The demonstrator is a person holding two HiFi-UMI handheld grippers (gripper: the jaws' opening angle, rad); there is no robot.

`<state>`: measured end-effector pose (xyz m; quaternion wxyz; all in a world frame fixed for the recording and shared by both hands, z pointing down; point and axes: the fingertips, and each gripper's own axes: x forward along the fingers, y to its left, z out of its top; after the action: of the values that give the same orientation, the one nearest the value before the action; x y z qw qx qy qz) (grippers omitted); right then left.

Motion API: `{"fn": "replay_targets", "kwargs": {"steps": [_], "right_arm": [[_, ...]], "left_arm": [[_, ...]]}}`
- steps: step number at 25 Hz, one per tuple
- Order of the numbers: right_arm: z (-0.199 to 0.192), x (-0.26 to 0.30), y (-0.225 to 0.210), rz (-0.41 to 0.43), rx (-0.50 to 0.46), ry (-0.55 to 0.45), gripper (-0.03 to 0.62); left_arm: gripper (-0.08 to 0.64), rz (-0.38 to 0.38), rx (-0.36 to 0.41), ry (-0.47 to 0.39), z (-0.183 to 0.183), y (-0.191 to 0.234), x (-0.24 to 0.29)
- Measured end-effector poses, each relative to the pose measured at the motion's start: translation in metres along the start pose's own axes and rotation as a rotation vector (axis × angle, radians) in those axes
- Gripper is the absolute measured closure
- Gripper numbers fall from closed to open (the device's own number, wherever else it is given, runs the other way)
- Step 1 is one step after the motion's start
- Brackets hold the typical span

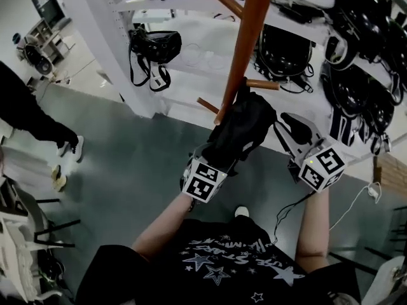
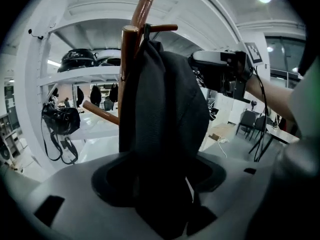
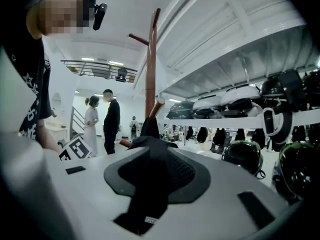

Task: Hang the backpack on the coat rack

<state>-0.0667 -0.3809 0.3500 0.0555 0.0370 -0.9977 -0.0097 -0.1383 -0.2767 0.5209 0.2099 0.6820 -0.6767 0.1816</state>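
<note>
Your backpack (image 1: 245, 129) hangs against the pole of the coat rack (image 1: 251, 30). Its long axis runs up and down along the pole. The top points up, where its loop meets the root of a short peg (image 1: 262, 84), and the bottom points down toward you. In the left gripper view the black fabric covers most of the pole, and I cannot tell whether the loop sits fully over the peg.

Your left gripper (image 1: 210, 164) is clenched on the bottom end of the bag, with dark fabric filling the space between its jaws. Your right gripper (image 1: 296, 132) sits at the bag's right side, higher up. Its jaws are closed on a black strap (image 3: 145, 204) that leads back to the bag and carries a small label.

Behind the rack, white shelving (image 1: 89, 18) holds the other gear. A black headset (image 1: 156, 46) with dangling straps sits on a shelf to the left. Rows of dark helmets (image 1: 359, 91) fill the shelves to the right.
</note>
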Motion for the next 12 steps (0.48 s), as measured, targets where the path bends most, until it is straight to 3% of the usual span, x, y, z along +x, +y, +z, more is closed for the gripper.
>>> {"fn": "replay_targets", "kwargs": {"steps": [7,12], "right_arm": [[-0.017,-0.021,0.040,-0.221,0.015,0.028,0.482],[-0.033,-0.045,0.087,-0.392,0.074,0.046,0.534]], "left_arm": [[0.259,-0.119,0.051,0.000,-0.033,0.012,-0.039],[0.260,-0.193,0.052,-0.045,-0.061,0.024,-0.087]]}}
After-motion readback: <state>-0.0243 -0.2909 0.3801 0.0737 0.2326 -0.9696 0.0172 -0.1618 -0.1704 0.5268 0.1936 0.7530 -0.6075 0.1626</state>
